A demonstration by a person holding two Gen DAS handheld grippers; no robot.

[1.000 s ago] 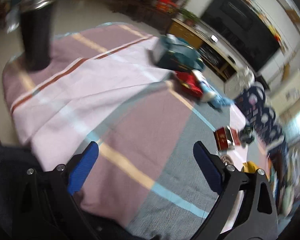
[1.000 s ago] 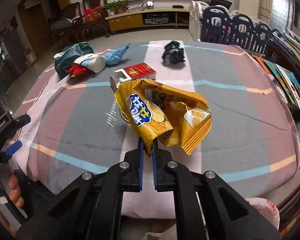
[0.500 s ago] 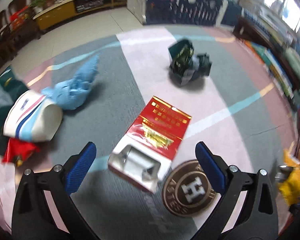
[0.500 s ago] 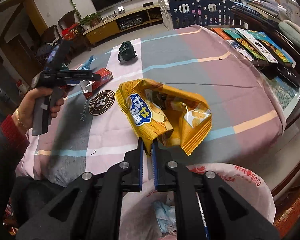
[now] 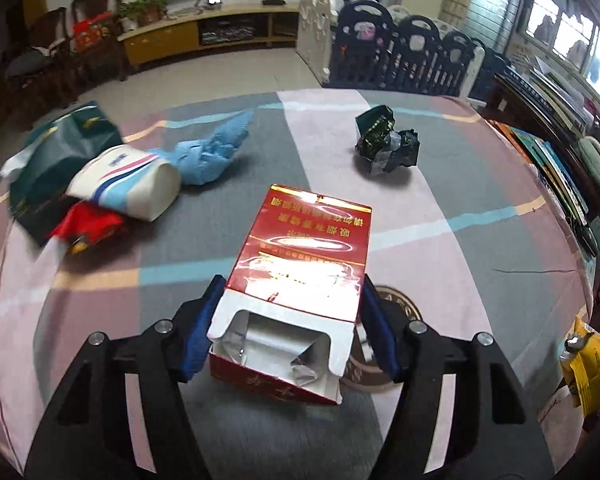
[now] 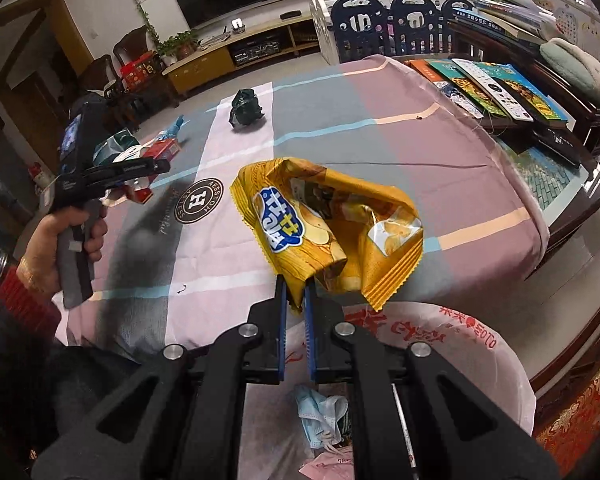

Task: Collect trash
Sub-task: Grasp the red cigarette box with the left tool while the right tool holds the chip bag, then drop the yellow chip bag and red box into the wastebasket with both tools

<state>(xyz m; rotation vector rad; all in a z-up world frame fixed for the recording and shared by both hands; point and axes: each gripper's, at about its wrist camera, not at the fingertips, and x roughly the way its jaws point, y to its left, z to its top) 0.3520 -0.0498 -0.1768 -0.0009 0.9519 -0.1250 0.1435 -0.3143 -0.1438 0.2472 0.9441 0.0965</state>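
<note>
My left gripper (image 5: 290, 328) has its blue pads on both sides of an open red cigarette box (image 5: 300, 272) lying on the table; the pads look pressed to its sides. My right gripper (image 6: 294, 300) is shut on a crumpled yellow chip bag (image 6: 328, 232) and holds it above the rim of a white trash bag (image 6: 440, 332) at the table's near edge. The trash bag holds a face mask (image 6: 320, 412) and other scraps. The chip bag also shows at the right edge of the left wrist view (image 5: 584, 364).
On the striped tablecloth (image 5: 460, 248) lie a dark crumpled wrapper (image 5: 384, 148), a blue glove (image 5: 216, 152), a white striped cup (image 5: 128, 184), a red wrapper (image 5: 88, 228), a green bag (image 5: 56, 160) and a round brown coaster (image 6: 202, 200). Books (image 6: 492, 88) line the right side.
My left gripper moved down onto the red box and closed around it. My right gripper carried the chip bag further back over the trash bag.
</note>
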